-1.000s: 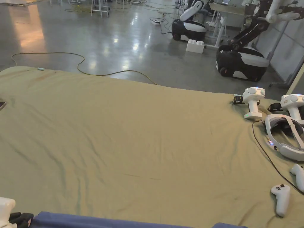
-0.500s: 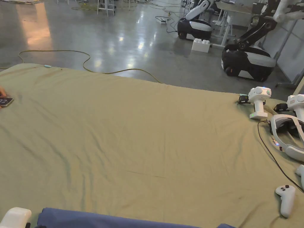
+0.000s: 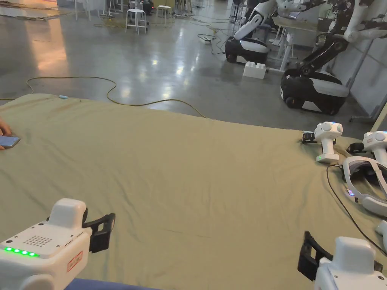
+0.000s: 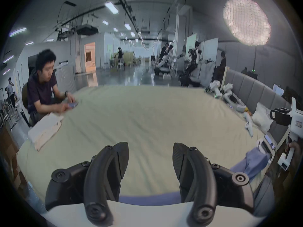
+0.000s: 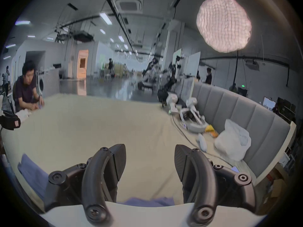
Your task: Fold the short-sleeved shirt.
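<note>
The blue short-sleeved shirt (image 3: 113,285) lies at the near edge of the olive-green bed sheet (image 3: 196,173), seen as a thin strip in the head view. My left gripper (image 3: 102,228) hovers above it at lower left, open and holding nothing. My right gripper (image 3: 308,255) hovers at lower right, also open. In the left gripper view its jaws (image 4: 150,158) stand wide apart over the sheet, with blue shirt (image 4: 255,160) off to the right. In the right gripper view its jaws (image 5: 150,161) are apart, with the shirt (image 5: 31,170) at left.
A headset (image 3: 364,181), a cable (image 3: 340,196) and two spare white grippers (image 3: 327,141) lie at the sheet's right side. A person (image 4: 42,89) sits at the left with a phone (image 3: 8,141) beside folded light cloth (image 4: 44,129). A white bag (image 5: 232,142) leans on grey padding.
Both grippers have risen into the head view from below the near edge. The head camera has tilted up a little, so less of the blue shirt shows.
</note>
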A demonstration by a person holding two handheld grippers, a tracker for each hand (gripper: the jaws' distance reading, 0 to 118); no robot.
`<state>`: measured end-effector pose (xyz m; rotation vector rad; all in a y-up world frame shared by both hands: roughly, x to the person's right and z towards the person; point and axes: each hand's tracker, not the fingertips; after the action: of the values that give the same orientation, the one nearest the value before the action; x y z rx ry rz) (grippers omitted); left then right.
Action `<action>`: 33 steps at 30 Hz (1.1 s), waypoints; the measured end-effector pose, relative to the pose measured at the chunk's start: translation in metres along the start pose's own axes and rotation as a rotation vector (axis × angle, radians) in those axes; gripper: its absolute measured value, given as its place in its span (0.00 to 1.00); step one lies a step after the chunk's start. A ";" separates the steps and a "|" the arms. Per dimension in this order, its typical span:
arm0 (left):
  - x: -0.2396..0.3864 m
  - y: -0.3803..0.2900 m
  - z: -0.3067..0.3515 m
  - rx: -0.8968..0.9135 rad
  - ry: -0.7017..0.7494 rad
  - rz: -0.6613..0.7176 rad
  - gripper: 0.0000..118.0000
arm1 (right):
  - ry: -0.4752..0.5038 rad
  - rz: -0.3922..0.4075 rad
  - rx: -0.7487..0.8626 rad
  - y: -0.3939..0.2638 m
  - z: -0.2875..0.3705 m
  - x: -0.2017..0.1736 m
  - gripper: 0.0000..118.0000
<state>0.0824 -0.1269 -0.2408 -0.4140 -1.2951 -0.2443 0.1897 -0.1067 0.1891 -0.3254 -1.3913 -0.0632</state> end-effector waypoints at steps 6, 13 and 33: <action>0.035 0.042 0.016 0.205 0.052 -0.030 0.33 | 0.034 -0.041 0.222 0.041 0.008 -0.035 0.20; 0.053 0.059 0.031 0.352 0.104 -0.032 0.00 | 0.042 -0.111 0.299 0.061 0.004 -0.060 0.00; -0.115 -0.026 0.050 -0.173 -0.019 0.192 0.00 | 0.144 -0.020 0.233 0.059 -0.014 -0.089 0.00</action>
<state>-0.0018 -0.1347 -0.3367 -0.6853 -1.2482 -0.1911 0.2007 -0.0675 0.0890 -0.1106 -1.2446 0.0578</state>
